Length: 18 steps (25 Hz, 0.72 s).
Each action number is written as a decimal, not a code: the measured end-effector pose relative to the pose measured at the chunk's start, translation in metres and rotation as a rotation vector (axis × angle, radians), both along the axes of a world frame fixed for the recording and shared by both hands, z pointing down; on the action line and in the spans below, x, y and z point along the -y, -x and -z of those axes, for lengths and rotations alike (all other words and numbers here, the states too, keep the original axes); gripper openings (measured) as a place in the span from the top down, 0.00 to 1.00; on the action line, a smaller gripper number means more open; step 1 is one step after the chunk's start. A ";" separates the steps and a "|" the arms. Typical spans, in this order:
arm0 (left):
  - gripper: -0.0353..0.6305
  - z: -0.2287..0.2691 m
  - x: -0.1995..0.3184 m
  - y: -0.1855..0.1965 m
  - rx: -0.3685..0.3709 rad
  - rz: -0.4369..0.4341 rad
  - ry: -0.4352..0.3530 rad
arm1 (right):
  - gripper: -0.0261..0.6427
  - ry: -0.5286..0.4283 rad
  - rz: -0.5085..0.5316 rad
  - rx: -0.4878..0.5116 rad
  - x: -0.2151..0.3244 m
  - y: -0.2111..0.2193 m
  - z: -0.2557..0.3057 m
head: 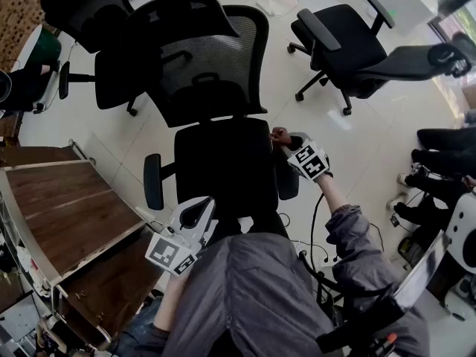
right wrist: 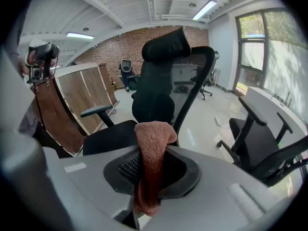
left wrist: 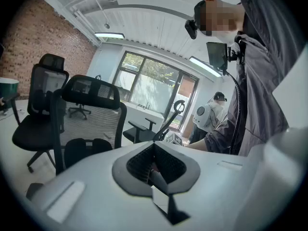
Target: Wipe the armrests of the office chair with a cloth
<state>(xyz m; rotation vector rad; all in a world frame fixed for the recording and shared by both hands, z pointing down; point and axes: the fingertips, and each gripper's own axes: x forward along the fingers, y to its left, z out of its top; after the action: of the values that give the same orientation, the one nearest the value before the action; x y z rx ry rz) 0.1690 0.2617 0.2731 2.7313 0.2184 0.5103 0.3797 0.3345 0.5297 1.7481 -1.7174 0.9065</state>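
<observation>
Listing by view.

Head view:
- Office chair, black, mesh back and padded seat, centre of frame.
- One armrest at the seat's left edge in the frame, bare.
- Second armrest at the seat's right edge, partly covered by the right gripper.
- Right gripper, right of centre, jaws closed on a reddish cloth. The cloth sits at the back end of that armrest, beside the seat edge; contact with the armrest cannot be judged.
- Left gripper, lower centre, over the seat's front edge and apart from both armrests.
- Wooden panels at the left edge.
- Second black chair, upper right; a third, upper left.

Left gripper view:
- Left gripper, jaws drawn together with nothing between them.
- Office chair, left of centre, mesh back facing the camera.
- Another chair, far left.
- Window behind.
- Grey jacket sleeve filling the right side.

Right gripper view:
- Right gripper, jaws clamped on the cloth, a terry fold standing up out of the jaws and hanging below them.
- Office chair directly beyond, with one armrest left of centre.
- Wooden panels at left.
- Further chair, lower right.
</observation>
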 end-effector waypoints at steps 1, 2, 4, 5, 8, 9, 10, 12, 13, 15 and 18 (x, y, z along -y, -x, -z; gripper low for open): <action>0.92 -0.001 -0.001 0.001 0.000 -0.004 0.002 | 0.86 0.012 0.009 0.001 0.000 0.007 -0.003; 0.92 -0.001 -0.002 0.003 0.000 -0.009 0.004 | 0.86 0.024 0.019 0.002 -0.001 0.014 -0.006; 0.92 -0.001 -0.003 0.003 -0.002 -0.025 0.005 | 0.86 0.041 0.042 0.006 -0.006 0.031 -0.010; 0.92 0.001 -0.004 0.002 -0.005 -0.036 0.003 | 0.86 0.044 0.049 0.012 -0.009 0.039 -0.009; 0.92 0.006 -0.009 -0.002 -0.021 -0.069 -0.003 | 0.86 0.045 0.051 0.045 -0.028 0.069 -0.008; 0.92 0.007 -0.010 -0.004 -0.025 -0.079 -0.002 | 0.86 0.049 0.056 0.055 -0.035 0.081 -0.008; 0.92 0.008 -0.013 -0.006 -0.028 -0.089 0.000 | 0.86 0.055 0.063 0.062 -0.044 0.092 -0.008; 0.92 0.010 -0.017 -0.009 -0.037 -0.109 0.004 | 0.86 0.061 0.072 0.071 -0.058 0.113 -0.006; 0.92 0.011 -0.019 -0.010 -0.041 -0.118 0.004 | 0.86 0.060 0.072 0.077 -0.063 0.122 -0.005; 0.92 0.012 -0.022 -0.012 -0.046 -0.135 0.004 | 0.86 0.055 0.069 0.090 -0.071 0.138 -0.002; 0.92 0.011 -0.027 -0.013 -0.048 -0.152 0.002 | 0.86 0.046 0.073 0.106 -0.078 0.156 0.002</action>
<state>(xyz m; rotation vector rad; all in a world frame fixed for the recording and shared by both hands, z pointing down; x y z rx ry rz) 0.1820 0.2890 0.2616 2.7407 0.4415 0.4849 0.2235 0.4127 0.5276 1.6236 -1.7999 1.0142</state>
